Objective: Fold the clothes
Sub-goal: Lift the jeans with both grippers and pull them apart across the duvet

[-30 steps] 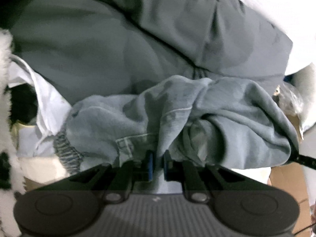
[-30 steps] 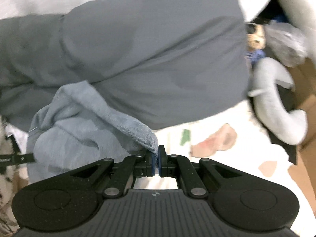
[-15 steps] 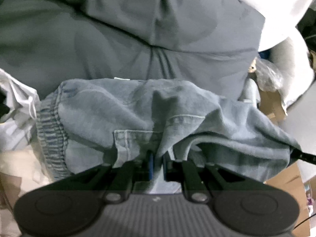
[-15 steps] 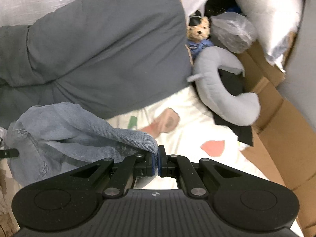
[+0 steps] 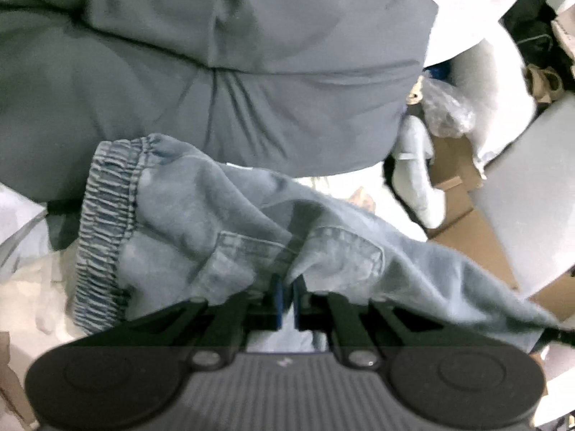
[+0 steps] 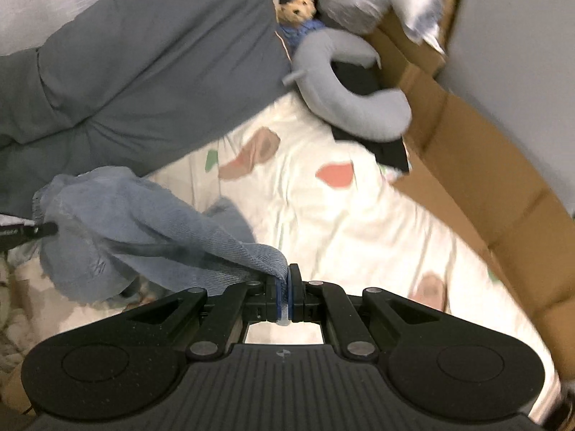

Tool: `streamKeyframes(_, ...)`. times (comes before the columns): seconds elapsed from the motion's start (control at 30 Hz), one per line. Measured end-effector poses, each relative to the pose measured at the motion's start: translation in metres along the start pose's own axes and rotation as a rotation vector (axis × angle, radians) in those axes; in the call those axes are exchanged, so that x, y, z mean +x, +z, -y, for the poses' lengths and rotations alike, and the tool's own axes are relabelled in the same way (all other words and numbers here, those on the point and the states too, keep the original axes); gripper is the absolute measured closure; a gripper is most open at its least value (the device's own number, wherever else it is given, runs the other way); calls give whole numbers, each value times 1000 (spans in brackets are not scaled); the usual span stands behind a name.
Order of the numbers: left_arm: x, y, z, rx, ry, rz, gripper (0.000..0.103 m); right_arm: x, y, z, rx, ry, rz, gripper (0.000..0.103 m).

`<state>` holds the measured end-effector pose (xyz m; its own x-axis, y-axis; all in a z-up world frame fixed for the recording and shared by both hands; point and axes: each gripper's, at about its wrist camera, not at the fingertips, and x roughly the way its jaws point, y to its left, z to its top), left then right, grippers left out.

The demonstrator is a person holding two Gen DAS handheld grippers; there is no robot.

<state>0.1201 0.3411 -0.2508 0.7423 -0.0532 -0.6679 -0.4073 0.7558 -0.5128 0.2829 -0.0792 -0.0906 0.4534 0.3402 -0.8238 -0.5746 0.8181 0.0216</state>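
We've got the left gripper (image 5: 285,296) pinching the jeans (image 5: 222,230) at bottom centre, elastic waistband (image 5: 104,230) bunched at left of frame. Our right gripper (image 6: 287,292) is clamped on another edge of the jeans (image 6: 143,230), which sag to lower left over the patterned sheet (image 6: 323,215). Beyond: grey duvet (image 6: 143,64) upper left, grey neck pillow (image 6: 355,104), cardboard box (image 6: 485,179) right.

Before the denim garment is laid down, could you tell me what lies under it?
In the right wrist view, the denim garment hangs over a cream bedsheet with coloured patches. Behind it lies a grey duvet. The sheet directly beneath the bunched cloth is covered.
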Motion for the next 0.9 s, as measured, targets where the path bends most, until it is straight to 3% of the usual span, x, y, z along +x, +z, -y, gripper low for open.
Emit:
streamKeyframes(0.27, -6, 15, 21, 56, -69, -7, 98, -48, -35, -3, 69, 12, -112, 103)
streamKeyframes(0.63, -16, 37, 61, 119, -154, -49, 99, -113, -45, -1, 168, 43, -206, 103)
streamKeyframes(0.9, 11, 30, 83, 199, -119, -126, 99, -87, -66, 20, 182, 39, -301, 103)
